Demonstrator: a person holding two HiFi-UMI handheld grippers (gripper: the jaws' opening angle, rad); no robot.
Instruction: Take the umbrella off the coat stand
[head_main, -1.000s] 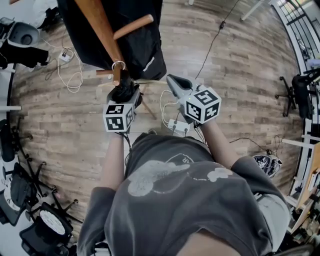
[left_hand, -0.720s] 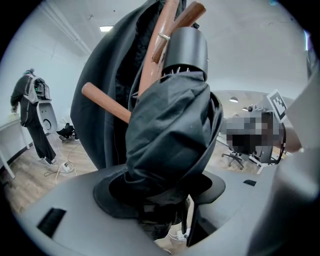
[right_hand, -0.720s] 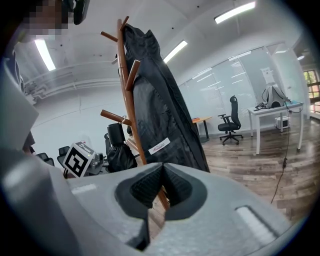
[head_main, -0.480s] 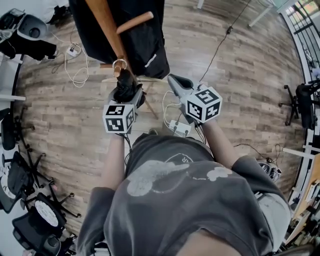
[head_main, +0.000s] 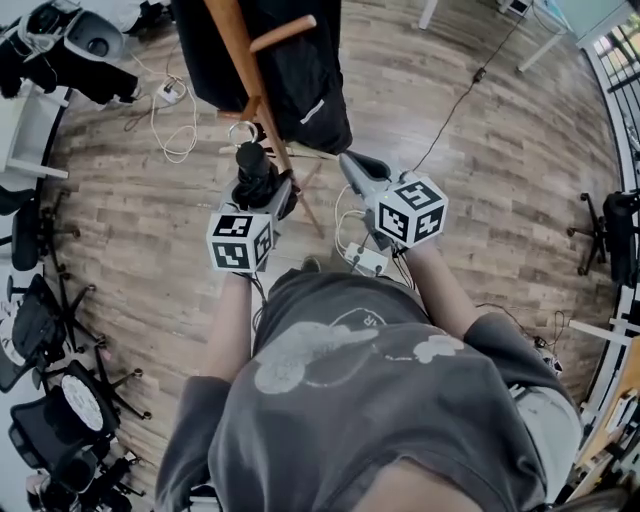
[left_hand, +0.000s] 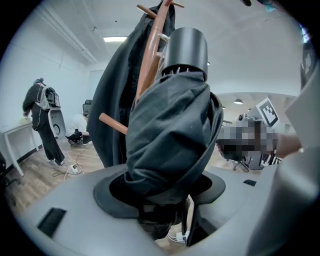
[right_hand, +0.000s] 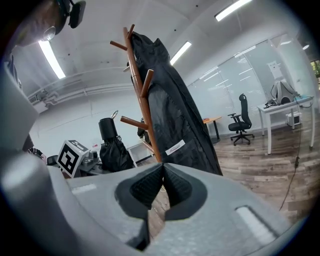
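Observation:
A folded black umbrella (head_main: 254, 170) stands upright in my left gripper (head_main: 262, 195), which is shut on its bundled fabric (left_hand: 170, 130). Its cylindrical handle points up, with a metal loop (head_main: 240, 130) just beside the short lower peg of the wooden coat stand (head_main: 240, 60); the loop looks clear of the peg tip. In the right gripper view the umbrella (right_hand: 112, 147) hangs left of the stand's pole (right_hand: 142, 100). My right gripper (head_main: 352, 165) is to the right of the umbrella, with its pads together and nothing between them (right_hand: 162, 187).
A long black coat (head_main: 290, 70) hangs on the stand. A power strip with white cables (head_main: 365, 258) lies on the wooden floor below my hands. Office chairs (head_main: 50, 350) crowd the left side. A person (left_hand: 45, 120) stands at the far left by a desk.
My left gripper has risen with the umbrella and drawn back from the stand. The loop, round the peg tip a second ago, now sits beside it. The right gripper shifted slightly.

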